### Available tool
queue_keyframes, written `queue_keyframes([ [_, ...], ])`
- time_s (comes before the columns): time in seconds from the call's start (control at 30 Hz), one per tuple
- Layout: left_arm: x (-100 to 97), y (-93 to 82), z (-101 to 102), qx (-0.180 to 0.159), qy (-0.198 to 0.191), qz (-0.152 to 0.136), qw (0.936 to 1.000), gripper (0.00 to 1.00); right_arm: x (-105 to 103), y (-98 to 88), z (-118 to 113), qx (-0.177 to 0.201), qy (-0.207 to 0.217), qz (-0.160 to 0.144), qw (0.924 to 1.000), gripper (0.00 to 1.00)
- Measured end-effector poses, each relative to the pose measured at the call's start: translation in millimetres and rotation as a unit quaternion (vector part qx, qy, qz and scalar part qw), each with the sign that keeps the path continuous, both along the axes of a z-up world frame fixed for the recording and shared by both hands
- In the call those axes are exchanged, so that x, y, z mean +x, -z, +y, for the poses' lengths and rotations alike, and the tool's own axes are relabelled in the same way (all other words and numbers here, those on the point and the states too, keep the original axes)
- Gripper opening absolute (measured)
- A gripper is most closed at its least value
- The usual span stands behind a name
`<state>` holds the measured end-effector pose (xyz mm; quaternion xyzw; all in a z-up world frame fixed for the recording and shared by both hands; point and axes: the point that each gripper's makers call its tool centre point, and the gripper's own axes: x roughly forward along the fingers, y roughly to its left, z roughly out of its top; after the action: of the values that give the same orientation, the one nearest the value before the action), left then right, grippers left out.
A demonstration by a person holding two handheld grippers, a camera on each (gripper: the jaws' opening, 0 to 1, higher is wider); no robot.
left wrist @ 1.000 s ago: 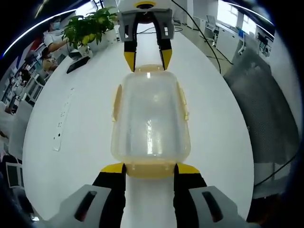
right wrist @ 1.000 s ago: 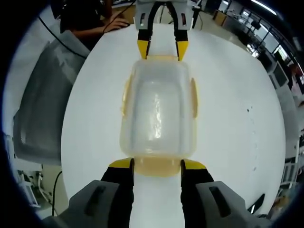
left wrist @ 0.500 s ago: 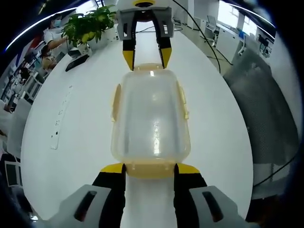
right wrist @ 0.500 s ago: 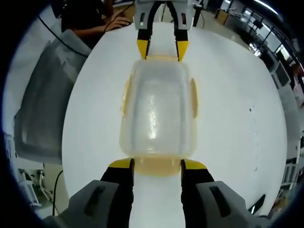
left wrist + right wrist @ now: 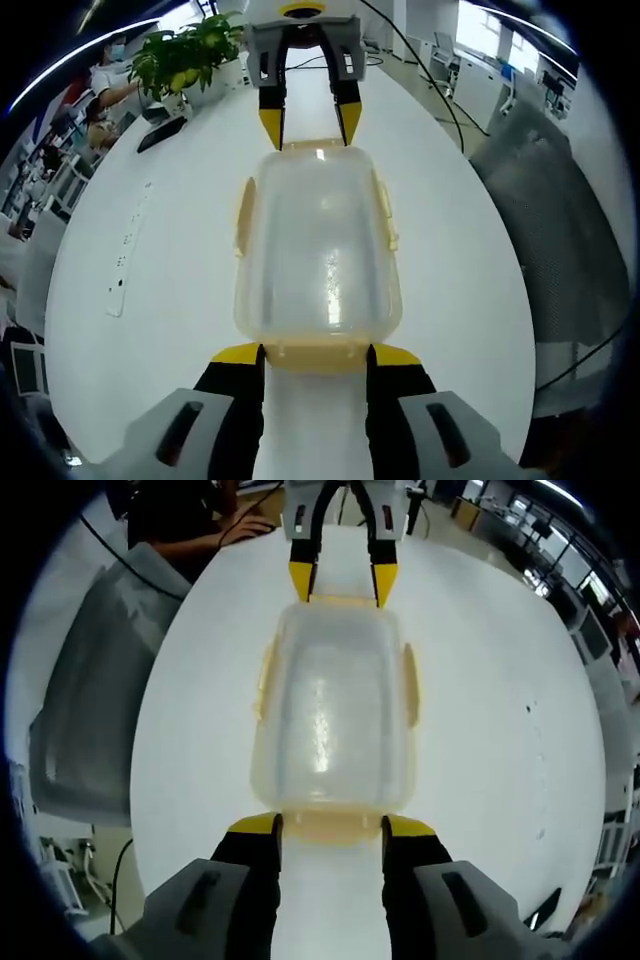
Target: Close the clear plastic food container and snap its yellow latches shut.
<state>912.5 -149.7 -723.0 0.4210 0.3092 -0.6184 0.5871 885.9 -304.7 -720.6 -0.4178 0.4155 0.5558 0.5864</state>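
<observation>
- Clear plastic, faintly yellow at the edges — the food container [image 5: 318, 250] sits on the white table [image 5: 150, 300] with its lid already down, lying lengthwise between the two grippers, one at each short end.
- The left gripper [image 5: 315, 357] has its jaws spread wide, and the yellow latch [image 5: 318, 356] of the near short end lies in the gap between its yellow fingertips [image 5: 238, 354]; whether the tips touch the latch or only flank it cannot be told.
- The right gripper [image 5: 328, 829] stands the same way at the opposite end — jaws wide apart, that end's latch [image 5: 328, 827] between its fingertips [image 5: 254, 826], nothing clamped.
- In the left gripper view the right gripper comes in from the far side, its tips at the container's far edge; the right gripper view mirrors this.
- Two more latches run along the long sides [image 5: 244, 215] [image 5: 384, 212], off to either side of the fingers. They seem to stand a little proud of the wall, but whether they are snapped cannot be judged.
- Judgement of progress: closing the lid looks done; the latching is what remains, likely starting with the two end latches now lined up with the jaws, then the side pair.
- A potted plant [image 5: 190, 55] stands well beyond the container.
</observation>
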Motion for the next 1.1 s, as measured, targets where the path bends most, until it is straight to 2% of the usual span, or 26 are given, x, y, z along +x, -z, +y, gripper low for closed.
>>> queue_keyframes([
  [0.27,0.8,-1.9,1,-0.004,0.001,-0.003,1.0,0.36,0,0.0,0,0.0,-0.007,-0.002,1.0,0.36],
  [0.4,0.2,-2.7,2,-0.002,0.0,-0.002,1.0,0.38,0,-0.2,-2,0.0,0.0,-0.001,1.0,0.4],
  [0.77,-2.7,-15.8,5,-0.005,-0.005,-0.008,0.9999,0.37,-2,-15.1,-4,0.01,0.017,-0.003,0.9998,0.39],
  [0.93,-2.8,-25.2,5,-0.013,-0.032,-0.011,0.9994,0.36,-2,-25.2,-3,0.037,0.053,-0.006,0.9979,0.37],
  [1.1,-7.3,-31.7,2,-0.028,-0.068,-0.013,0.9972,0.35,-1,-32.4,1,0.081,0.108,-0.012,0.9908,0.36],
])
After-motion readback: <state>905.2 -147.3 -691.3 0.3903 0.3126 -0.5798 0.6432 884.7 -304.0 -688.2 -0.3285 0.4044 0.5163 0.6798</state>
